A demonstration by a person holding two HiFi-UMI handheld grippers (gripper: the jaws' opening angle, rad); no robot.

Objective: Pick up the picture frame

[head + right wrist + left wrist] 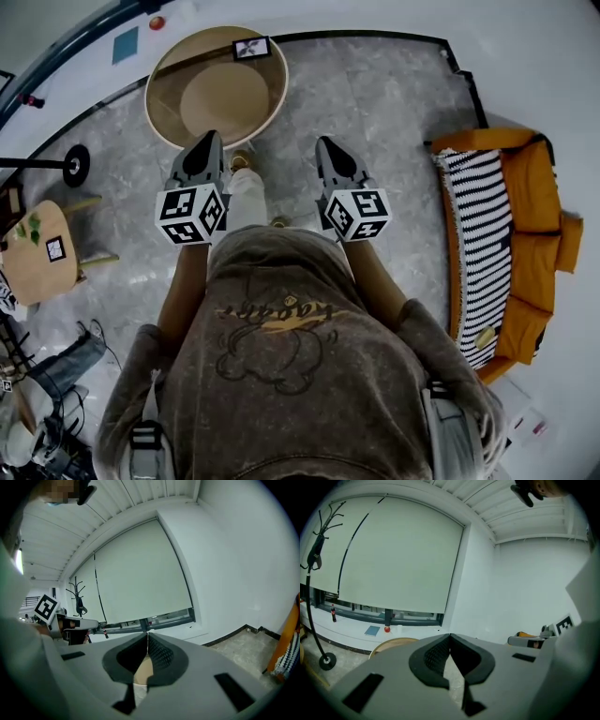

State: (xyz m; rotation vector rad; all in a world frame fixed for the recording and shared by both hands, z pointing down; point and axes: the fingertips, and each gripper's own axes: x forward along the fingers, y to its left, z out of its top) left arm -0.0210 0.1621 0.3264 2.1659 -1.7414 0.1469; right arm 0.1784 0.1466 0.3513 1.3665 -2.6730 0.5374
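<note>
**Inspector:** Condition of the tools?

**Assessor:** The left gripper (208,142) and right gripper (327,148) are both closed tip to tip. Each gripper's own view shows nothing between its jaws.

**Inspector:** Location of the task item?

**Assessor:** The picture frame (251,48) stands at the far rim of the round table (282,89). It is ahead of both grippers and well apart from their tips, with the whole tabletop lying between. Neither gripper view shows it.

**Inspector:** Orientation, and which hand is nearer?

**Assessor:** Its long axis runs crosswise to the line the grippers point along. It sits ahead between the two tools, offset toward the left gripper, which I judge the nearer. In my assessment, either tool must open its jaws and reach forward across the table before any grasp is possible.
</note>
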